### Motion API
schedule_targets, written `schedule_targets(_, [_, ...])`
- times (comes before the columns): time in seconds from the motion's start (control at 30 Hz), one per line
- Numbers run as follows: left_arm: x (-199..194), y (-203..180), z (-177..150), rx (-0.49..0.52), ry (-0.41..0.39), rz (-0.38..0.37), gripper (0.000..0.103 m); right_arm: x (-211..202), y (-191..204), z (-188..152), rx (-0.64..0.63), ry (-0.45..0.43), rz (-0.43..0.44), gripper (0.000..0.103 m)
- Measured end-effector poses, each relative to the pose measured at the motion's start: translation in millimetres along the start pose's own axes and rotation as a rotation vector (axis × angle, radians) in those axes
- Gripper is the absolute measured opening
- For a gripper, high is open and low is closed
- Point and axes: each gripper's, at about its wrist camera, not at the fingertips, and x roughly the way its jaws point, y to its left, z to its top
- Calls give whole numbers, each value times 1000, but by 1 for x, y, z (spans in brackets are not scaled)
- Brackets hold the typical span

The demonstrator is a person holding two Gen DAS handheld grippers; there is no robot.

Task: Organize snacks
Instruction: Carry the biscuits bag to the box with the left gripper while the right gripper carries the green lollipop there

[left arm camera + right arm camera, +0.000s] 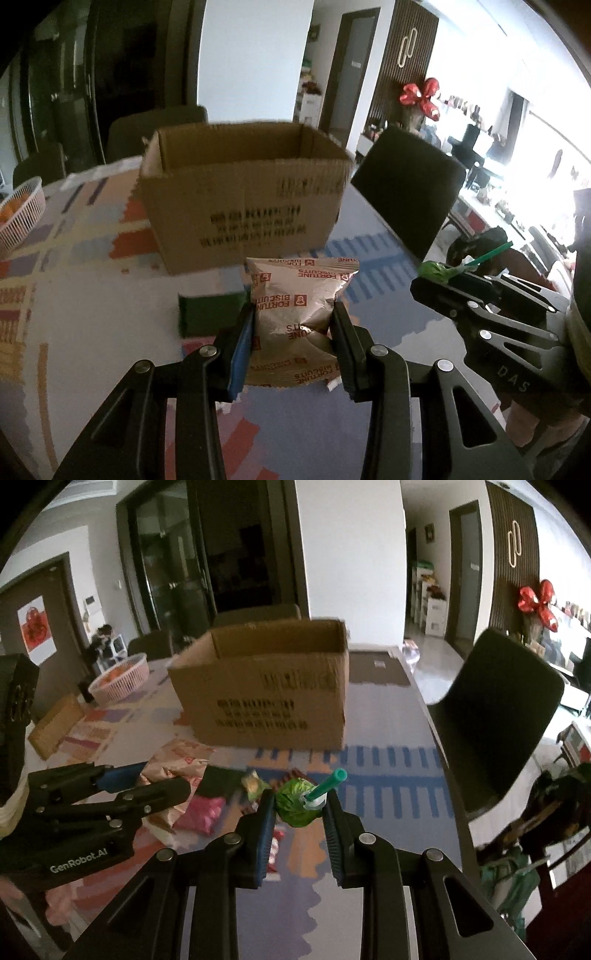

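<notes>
Nearest the left wrist camera, the left tongs (293, 332) pinch a brown Fortune Biscuits packet (299, 295) across its puffed middle, lifted above the surface (92, 314) and short of the open cardboard box (243, 195). That packet looks light, air-filled and crinkly, with slick foil that could slide; its contents are probably brittle, so a gentle squeeze at the waist seems wiser than a hard clamp. Over on the right, the right tongs (299, 808) are closed on a green-wrapped lollipop (295, 805), gripping the small round head while its teal stick (327, 784) points up toward the box. It seems light and hard, yet the wrapper is smooth and the round head could roll out of the pads. More snacks lie on the patterned surface below: a pink packet (201, 814), a yellow-green one (253, 784) and beige wrappers (177, 764). A pink basket (120, 679) holding something orange stands well apart to the left, and a dark chair (506, 716) sits at the right edge. Judging by the layout, the box's near wall is the main obstacle, so both loads need to clear its rim, and the 2 tools are close enough to bump.
</notes>
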Motion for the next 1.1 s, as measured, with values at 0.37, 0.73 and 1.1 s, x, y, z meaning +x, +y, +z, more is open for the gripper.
schedule_targets(0.37, [-31,17,46,10,-150,43,40,-16,20,48,-30,-124,26,27])
schedule_targets(0.73, [-39,40,86,13,-224,79,40,-15,40,103,-81,-207,45,27])
schedule_targets(1.1, [-11,58,124,13,-177,61,40,17,37,141,-97,-191,22,27])
